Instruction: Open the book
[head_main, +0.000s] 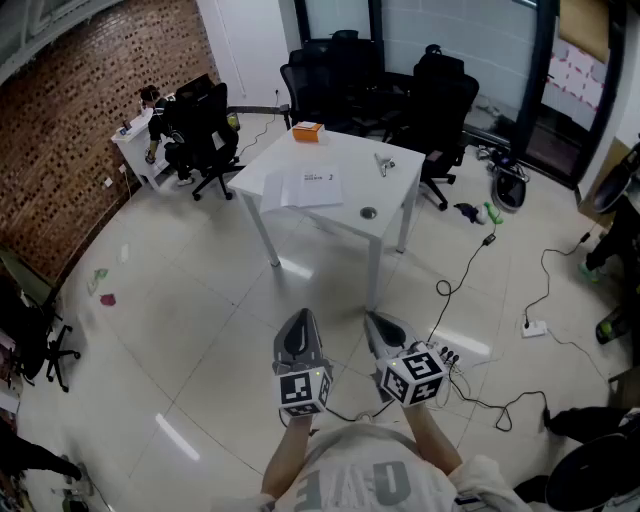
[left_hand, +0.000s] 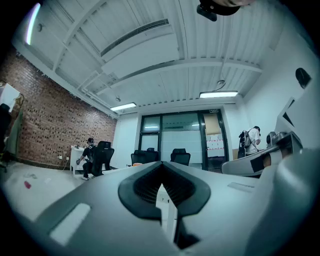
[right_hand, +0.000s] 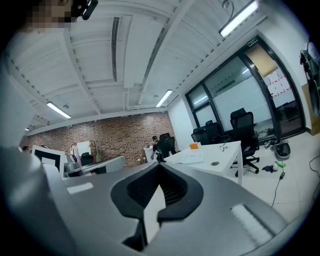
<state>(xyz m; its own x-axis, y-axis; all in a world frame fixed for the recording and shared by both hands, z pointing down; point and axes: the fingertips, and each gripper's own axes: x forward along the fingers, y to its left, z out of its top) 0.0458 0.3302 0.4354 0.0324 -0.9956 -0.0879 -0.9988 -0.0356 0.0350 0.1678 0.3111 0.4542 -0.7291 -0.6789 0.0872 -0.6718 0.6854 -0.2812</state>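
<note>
The book (head_main: 310, 187) lies shut and flat on the white table (head_main: 395, 190) across the room, a thin white volume near the table's front left side. It also shows as a pale slab (right_hand: 192, 159) on the table (right_hand: 220, 150) in the right gripper view. My left gripper (head_main: 300, 320) and right gripper (head_main: 378, 322) are held side by side, level, over the floor well short of the table. Both are shut with nothing between the jaws, as the left gripper (left_hand: 161, 167) and right gripper (right_hand: 159, 167) views confirm.
An orange box (head_main: 307, 130), a small metal item (head_main: 384, 163) and a round disc (head_main: 369, 212) share the table. Black office chairs (head_main: 440, 100) stand behind it. A person sits at a desk (head_main: 155, 125) by the brick wall. Cables and a power strip (head_main: 534, 327) lie on the floor at right.
</note>
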